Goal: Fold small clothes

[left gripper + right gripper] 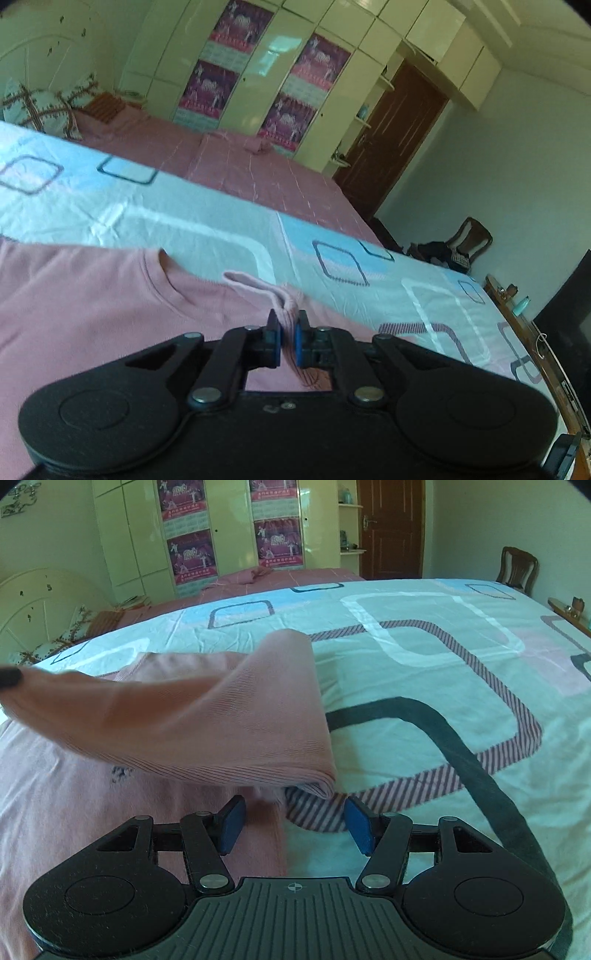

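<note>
The pink shirt [92, 302] is being folded: left tongs [288, 323] pinching its sleeve, right tongs [291, 812] gaping empty, needing to grip the lifted fold.

right claw [291, 825] open, pink shirt [207, 716] seemingly lifted

Left gripper [288, 325]: matte black body with two round side housings, angled linkage arms joined by silver pivot pins, and black fingers [272, 334] faced with blue pads. Right gripper [293, 821]: same black construction, with a ribbed central plate bearing a small white crosshair mark, silver pivot pins, dust specks, and blue-padded fingers [232, 821].
</note>
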A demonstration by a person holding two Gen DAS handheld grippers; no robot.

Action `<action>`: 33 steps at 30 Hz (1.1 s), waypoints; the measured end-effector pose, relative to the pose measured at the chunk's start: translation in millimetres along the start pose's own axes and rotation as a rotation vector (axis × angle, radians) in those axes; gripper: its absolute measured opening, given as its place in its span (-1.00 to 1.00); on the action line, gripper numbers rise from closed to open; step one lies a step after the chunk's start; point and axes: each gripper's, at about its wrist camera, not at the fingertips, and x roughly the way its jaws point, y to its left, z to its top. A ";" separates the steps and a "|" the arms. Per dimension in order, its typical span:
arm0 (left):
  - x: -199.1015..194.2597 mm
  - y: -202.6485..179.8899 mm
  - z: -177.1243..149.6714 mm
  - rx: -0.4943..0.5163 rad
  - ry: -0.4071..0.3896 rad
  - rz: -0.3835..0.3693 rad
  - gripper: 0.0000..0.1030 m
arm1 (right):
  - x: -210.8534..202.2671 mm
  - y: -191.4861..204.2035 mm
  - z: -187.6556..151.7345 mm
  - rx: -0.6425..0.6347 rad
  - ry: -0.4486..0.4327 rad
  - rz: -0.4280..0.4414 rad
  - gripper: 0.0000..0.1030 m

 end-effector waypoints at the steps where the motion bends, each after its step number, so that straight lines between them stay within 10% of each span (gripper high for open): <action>1: -5.7 5.7 1.8 0.000 -0.015 0.019 -0.89 | 2.7 1.7 2.0 0.004 -0.001 0.004 0.16; 5: -10.7 34.9 -12.3 0.005 0.006 0.138 -0.89 | 14.0 7.0 11.3 0.031 -0.001 0.035 -0.64; 9: -2.5 57.1 -41.1 -0.010 0.078 0.225 -0.89 | 11.5 4.4 12.2 0.053 -0.001 0.047 -0.84; 16: 2.8 60.4 -54.1 0.013 0.134 0.283 -0.82 | 0.9 -4.1 2.5 0.031 0.023 0.020 -0.85; 19: -11.7 60.0 -49.9 0.027 0.093 0.340 -0.29 | -14.0 -11.2 3.9 0.049 0.033 0.063 -0.83; 22: -25.2 55.3 -42.8 0.045 0.024 0.347 0.15 | -31.7 -16.2 10.5 0.055 -0.014 0.086 -0.07; 33: 35.0 35.1 -46.3 0.154 0.107 0.311 0.13 | 61.2 -4.8 85.2 0.103 0.003 0.128 0.05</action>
